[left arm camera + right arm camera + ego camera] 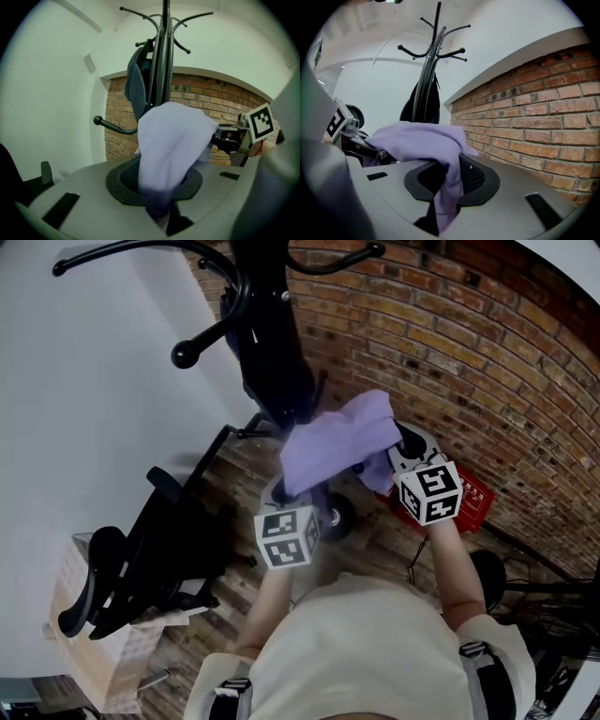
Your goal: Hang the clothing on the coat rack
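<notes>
Limp lilac cloth [171,140], curved black rack [165,56]

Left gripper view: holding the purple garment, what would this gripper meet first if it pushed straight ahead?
Most likely the coat rack's pole, dead ahead of the left gripper beyond the purple garment it holds; a dark garment hangs just left of it. Depth is hard to judge.

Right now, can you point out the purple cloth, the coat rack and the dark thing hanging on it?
purple cloth [337,442], head view, middle of the bunched fabric.
coat rack [165,47], left gripper view, upper pole.
dark garment [135,84], left gripper view, its hanging body.
</notes>
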{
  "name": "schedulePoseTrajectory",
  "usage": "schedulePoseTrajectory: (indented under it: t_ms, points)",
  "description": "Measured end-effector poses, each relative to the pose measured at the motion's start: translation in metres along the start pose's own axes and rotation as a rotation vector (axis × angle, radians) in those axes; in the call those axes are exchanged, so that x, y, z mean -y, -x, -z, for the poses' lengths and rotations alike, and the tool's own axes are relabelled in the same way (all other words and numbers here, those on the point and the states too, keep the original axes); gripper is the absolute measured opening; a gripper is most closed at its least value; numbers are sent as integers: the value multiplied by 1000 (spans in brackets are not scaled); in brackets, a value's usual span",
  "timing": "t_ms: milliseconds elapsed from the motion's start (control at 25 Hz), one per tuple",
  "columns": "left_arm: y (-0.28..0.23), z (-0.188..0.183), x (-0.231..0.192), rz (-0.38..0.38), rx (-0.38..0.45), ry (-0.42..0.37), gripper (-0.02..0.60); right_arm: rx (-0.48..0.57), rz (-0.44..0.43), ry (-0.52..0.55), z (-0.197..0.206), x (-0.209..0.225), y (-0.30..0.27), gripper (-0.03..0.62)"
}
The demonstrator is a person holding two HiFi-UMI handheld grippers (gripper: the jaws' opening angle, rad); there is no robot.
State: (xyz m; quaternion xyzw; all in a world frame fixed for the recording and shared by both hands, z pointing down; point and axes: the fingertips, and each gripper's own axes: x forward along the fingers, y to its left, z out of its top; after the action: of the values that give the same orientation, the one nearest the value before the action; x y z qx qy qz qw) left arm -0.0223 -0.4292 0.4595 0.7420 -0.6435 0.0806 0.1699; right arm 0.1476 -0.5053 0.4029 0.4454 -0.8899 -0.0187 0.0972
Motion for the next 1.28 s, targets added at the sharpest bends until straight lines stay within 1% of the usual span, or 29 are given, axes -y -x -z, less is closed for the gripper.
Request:
schedulePoseTrajectory:
  t_ms: [160, 440, 640, 760, 920, 1000, 1120, 1280]
  points:
    - [-7, 24, -4, -14, -53, 33, 67, -43, -23, -27, 23, -5, -8, 63]
    - [-21, 46, 0, 10, -75, 51, 69, -89, -61, -66, 52, -18, -19, 63]
    - [-31, 69, 14, 71, -100, 51, 76, -134, -101, -87, 73, -36, -20, 64]
    - [-35, 78, 26, 119, -109, 74, 81, -160, -141, -90, 88, -54, -18, 66]
    - [-43, 88, 39, 183, -112, 102, 91, -156, -168, -110, 99, -77, -15, 66]
    - [-45, 91, 44, 202, -101, 102, 91, -145, -177, -129, 102, -86, -14, 66]
    - [-44, 95, 49, 227, -85, 128, 91, -125, -191, -141, 103, -99, -11, 67]
    - [-39, 96, 52, 230, -79, 149, 91, -116, -184, -171, 105, -104, -5, 69]
